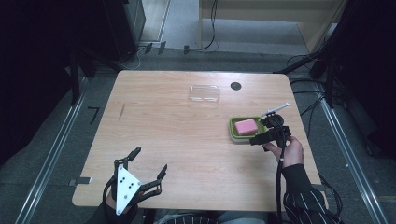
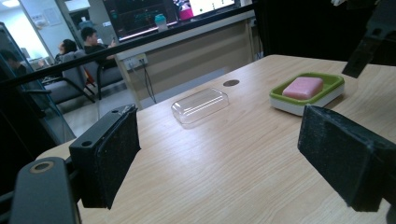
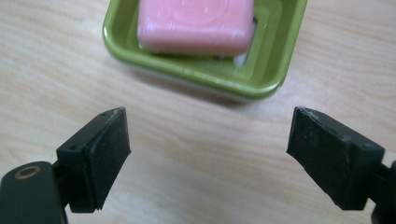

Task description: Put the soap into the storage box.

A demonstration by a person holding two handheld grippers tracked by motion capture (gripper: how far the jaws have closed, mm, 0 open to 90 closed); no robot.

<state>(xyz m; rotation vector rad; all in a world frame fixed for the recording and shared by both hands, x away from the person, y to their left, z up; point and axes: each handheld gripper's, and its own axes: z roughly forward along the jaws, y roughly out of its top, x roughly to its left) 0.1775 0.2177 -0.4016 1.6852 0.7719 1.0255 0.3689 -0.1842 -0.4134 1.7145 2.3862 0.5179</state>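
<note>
High view: wooden table [image 1: 187,140], green soap dish [image 1: 244,128] with pink soap [image 1: 246,126] sits at about 3 o'clock from table centre, near the right edge. Right gripper [image 1: 267,133] held by right hand [image 1: 289,151] is just beside the dish on its right side, at roughly 4 o'clock of it. Right gripper view: jaws wide apart, nothing between them but bare wood; dish [image 3: 210,70] and soap [image 3: 196,23] lie at 12 o'clock ahead of the pads, close but not touching. Left gripper [image 1: 149,163] sits at 7 o'clock on the table, near the front edge, jaws spread, holding nothing, well apart from the dish. Left gripper view: dish [image 2: 308,93] at 2 o'clock, clear plastic lid [image 2: 200,105] at 12 o'clock. Lid [image 1: 204,93] lies flat at 12 o'clock near the far edge, small dark round hole [image 1: 236,86] just beside it.
</note>
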